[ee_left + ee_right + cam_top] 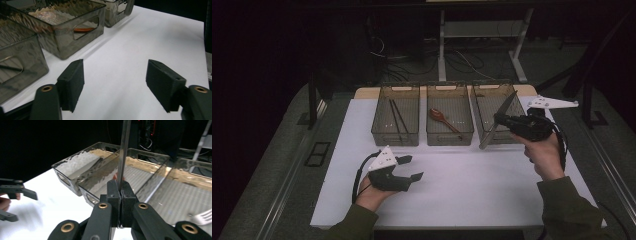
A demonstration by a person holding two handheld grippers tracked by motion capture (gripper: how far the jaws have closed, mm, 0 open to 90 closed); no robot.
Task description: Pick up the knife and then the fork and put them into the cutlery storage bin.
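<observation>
Right gripper (498,120) has its jaws clamped on a knife (498,121), held above the front edge of the right bin (499,115). In the right gripper view the knife (124,150) rises straight up from between the pressed-together jaws, a short stub showing below them; a fork (203,217) lies in the bin beneath. Left gripper (411,168) hovers low over the white worktop (472,185), jaws apart, nothing between them. Middle bin (450,120) holds a wooden spoon (444,120); left bin (396,120) holds dark chopsticks (397,119).
</observation>
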